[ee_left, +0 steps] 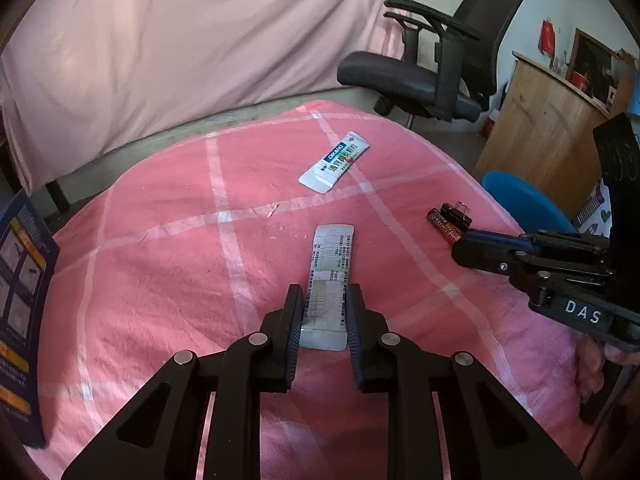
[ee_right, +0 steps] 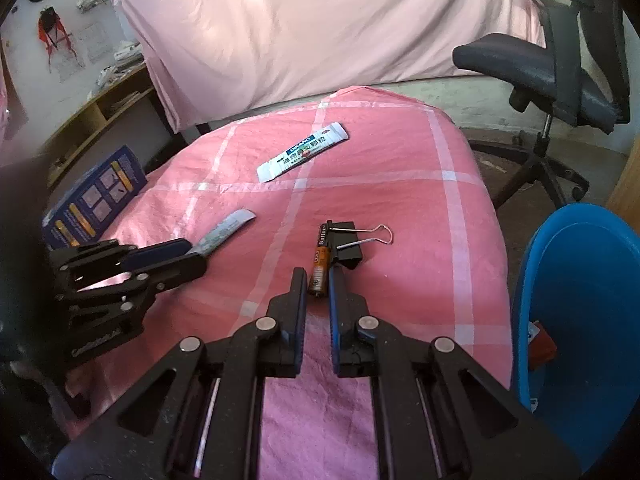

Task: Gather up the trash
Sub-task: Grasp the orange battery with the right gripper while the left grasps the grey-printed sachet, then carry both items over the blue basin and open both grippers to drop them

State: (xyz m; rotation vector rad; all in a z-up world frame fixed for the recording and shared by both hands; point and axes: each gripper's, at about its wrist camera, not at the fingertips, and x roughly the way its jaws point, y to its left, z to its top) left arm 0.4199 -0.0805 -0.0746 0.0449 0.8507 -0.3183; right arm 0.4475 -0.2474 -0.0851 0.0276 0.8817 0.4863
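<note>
the left gripper (ee_left: pixel 323 294) has its jaws narrowed around a flat silver packet (ee_left: pixel 331 280) lying on the pink checked cloth (ee_left: pixel 160 280); the pads sit at the packet's two long edges, gripping it. ahead and a little to that gripper's right lies a second white sachet (ee_left: pixel 334 162). the right gripper (ee_right: pixel 318 280) is clamped on the near end of a battery (ee_right: pixel 320 264), which lies against a black binder clip (ee_right: pixel 346 242) just beyond the fingertips. to its right, off the cloth's edge, stands a blue bin (ee_right: pixel 580 300). a dark blue box (ee_right: pixel 96 196) sits far to its left.
</note>
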